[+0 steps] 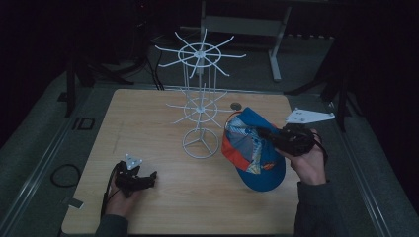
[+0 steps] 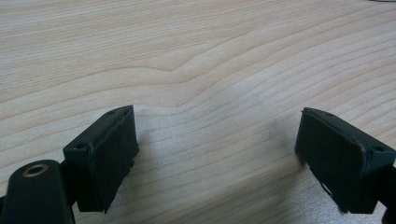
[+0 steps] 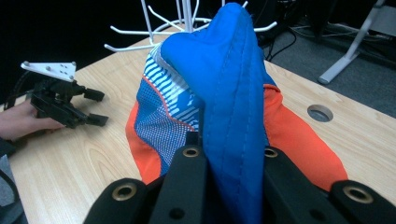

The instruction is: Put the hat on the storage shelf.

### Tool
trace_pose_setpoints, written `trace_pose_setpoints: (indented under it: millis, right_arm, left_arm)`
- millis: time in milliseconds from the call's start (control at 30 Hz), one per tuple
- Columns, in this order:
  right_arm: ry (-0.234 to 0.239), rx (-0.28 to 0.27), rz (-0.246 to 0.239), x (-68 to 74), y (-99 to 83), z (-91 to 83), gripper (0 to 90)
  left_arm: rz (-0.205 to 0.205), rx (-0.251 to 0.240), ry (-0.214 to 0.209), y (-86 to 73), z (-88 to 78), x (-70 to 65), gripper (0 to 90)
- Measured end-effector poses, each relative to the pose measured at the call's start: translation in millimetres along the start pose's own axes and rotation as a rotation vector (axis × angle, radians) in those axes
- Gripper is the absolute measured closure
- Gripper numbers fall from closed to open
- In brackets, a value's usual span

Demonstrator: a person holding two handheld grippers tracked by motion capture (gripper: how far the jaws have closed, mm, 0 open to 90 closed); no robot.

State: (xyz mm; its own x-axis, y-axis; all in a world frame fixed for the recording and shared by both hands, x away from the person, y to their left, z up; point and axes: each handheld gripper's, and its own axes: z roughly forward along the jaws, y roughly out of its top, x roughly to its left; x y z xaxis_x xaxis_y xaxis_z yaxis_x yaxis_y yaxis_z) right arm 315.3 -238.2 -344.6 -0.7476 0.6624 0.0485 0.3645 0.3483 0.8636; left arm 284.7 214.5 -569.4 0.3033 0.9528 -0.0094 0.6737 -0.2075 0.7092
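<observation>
Operator: Where is the cap (image 1: pixel 257 150)?

Technician: The right gripper (image 1: pixel 269 134) is clamped on its crown fabric, holding it above the table (image 1: pixel 163 197), just right of the white rack (image 1: pixel 200 106). The left gripper (image 1: pixel 148 177) rests wide and empty, farther off.

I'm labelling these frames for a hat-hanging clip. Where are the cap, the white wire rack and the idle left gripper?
cap (image 1: pixel 264 170): high view, on its blue brim.
white wire rack (image 1: pixel 200 144): high view, on its round base ring.
left gripper (image 1: pixel 149 178): high view, midway between its open fingertips.
</observation>
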Motion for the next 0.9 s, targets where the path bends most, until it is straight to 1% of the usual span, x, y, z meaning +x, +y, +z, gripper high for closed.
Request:
trace_pose_setpoints:
  millis: [133,300,833,900]
  right_arm:
    - [0.018,-0.015,0.001,-0.4,2.3,-2.6,87.8]
    - [0.030,-0.031,0.007,-1.7,4.3,-5.4,87.8]
    - [0.041,-0.058,0.001,-3.8,13.6,-15.7,87.7]
    - [0.048,-0.064,-0.003,-4.4,15.2,-17.3,87.7]
  left_arm:
    - [0.000,0.000,0.000,0.0,0.0,0.0,13.4]
    - [0.000,0.000,0.000,0.0,0.0,0.0,13.3]
    - [0.000,0.000,0.000,0.0,0.0,0.0,13.4]
    - [0.001,0.000,0.000,0.0,0.0,0.0,13.3]
